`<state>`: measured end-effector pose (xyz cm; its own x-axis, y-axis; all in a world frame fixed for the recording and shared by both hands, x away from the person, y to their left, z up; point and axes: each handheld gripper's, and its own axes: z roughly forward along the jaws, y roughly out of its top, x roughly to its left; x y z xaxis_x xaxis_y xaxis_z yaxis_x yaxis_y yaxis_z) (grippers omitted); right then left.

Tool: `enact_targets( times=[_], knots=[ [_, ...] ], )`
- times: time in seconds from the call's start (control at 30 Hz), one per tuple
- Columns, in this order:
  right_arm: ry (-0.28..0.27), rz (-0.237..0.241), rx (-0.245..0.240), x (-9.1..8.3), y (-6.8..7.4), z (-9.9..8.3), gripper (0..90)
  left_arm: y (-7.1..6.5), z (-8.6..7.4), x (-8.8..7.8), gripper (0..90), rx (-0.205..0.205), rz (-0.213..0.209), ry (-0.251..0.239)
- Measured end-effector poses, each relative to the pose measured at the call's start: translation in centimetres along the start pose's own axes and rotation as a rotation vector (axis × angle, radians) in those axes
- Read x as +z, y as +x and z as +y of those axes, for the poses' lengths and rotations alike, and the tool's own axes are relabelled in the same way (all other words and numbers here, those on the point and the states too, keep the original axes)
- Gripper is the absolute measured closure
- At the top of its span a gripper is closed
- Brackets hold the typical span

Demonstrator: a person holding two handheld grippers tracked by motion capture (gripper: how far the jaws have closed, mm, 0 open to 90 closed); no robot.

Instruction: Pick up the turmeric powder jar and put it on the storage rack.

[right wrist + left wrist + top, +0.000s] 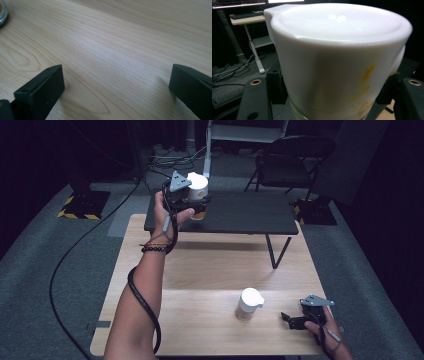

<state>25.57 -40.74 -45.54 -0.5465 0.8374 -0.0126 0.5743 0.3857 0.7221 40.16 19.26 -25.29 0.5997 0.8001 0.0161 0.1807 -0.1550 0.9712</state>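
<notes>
A white-lidded jar [198, 195] is held raised at far left, above the black table [250, 215], clamped in the left gripper [192, 205]; likely rigid, breakable, smeared, best gripped below the lid. The right gripper [295, 319] is rested apart on the wooden table [200, 270]

My left claw [196, 206] is black with a grey plate on top; the jar [342, 62] in it has a white lid smeared with yellow-orange stains. My right claw [295, 320] is black too. The second jar [248, 303] is white-capped over a tan body. The surface [210, 265] is pale wood with wavy grain; the low table [245, 215] is black.
</notes>
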Motion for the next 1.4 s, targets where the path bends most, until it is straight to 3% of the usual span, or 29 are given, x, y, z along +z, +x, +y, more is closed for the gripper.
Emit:
enact_targets(
  times=[0.43, 0.8, 1.4],
  knots=[
    [0.002, 0.001, 0.002, 0.0, 0.0, 0.0, 0.0, 1.3, -0.3, 1.4, 30.6, -0.013, 0.025, 0.056],
    [0.002, 0.001, 0.002, -0.1, 0.0, 0.0, 0.0, 1.8, -1.4, 1.9, 30.6, -0.032, 0.038, 0.073],
    [0.001, 0.000, 0.001, -0.1, 0.0, 0.0, 0.0, 1.9, -2.2, 2.0, 27.3, -0.040, 0.033, 0.041]
  ],
)
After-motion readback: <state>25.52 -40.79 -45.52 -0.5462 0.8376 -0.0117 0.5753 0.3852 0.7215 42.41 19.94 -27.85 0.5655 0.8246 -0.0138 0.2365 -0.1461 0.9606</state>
